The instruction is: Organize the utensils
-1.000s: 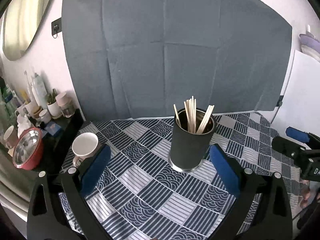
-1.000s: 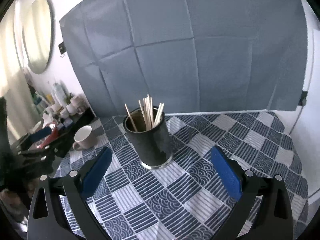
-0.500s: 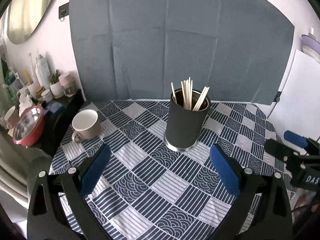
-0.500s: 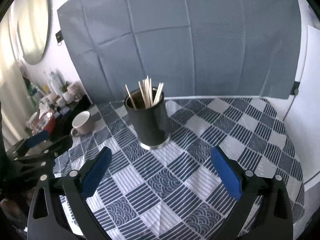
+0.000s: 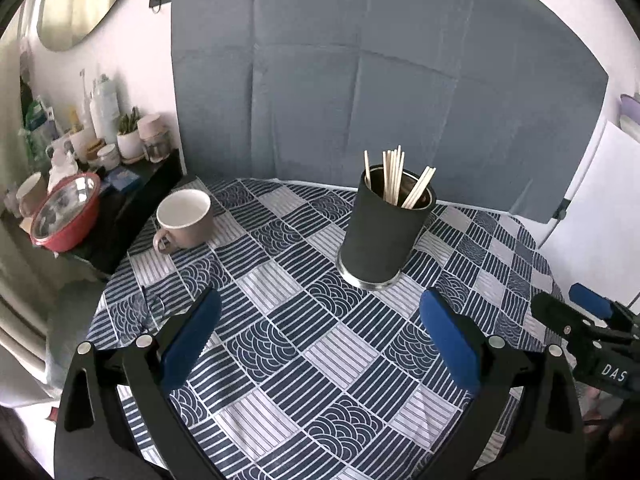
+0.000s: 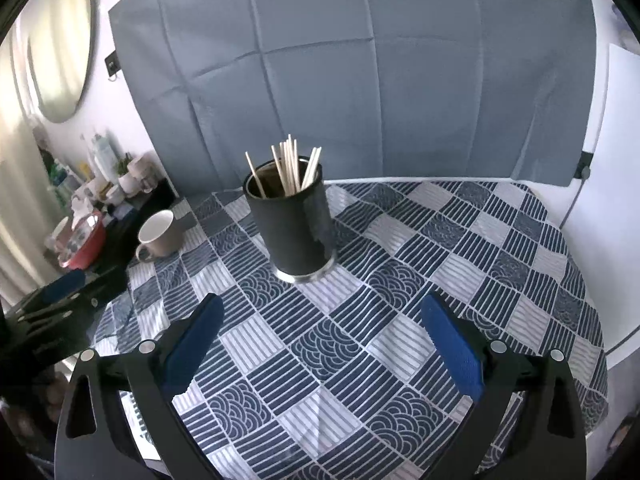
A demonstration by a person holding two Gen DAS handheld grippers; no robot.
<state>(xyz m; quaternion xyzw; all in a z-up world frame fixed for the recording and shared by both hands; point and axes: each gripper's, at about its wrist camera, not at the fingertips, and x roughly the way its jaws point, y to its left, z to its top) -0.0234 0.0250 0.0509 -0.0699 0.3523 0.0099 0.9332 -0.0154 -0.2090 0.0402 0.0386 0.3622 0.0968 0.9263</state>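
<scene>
Standing ahead of both wide, empty grippers: holder (image 5: pixel 380 232) with chopsticks (image 5: pixel 394 178).

Upright black holder (image 5: pixel 380 236) holds pale, seemingly wooden chopsticks (image 5: pixel 394 178).

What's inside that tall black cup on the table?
Pale chopsticks stand bunched in the black holder, their tops poking above its rim. Its wall hides their lower ends and anything else at the bottom.
</scene>
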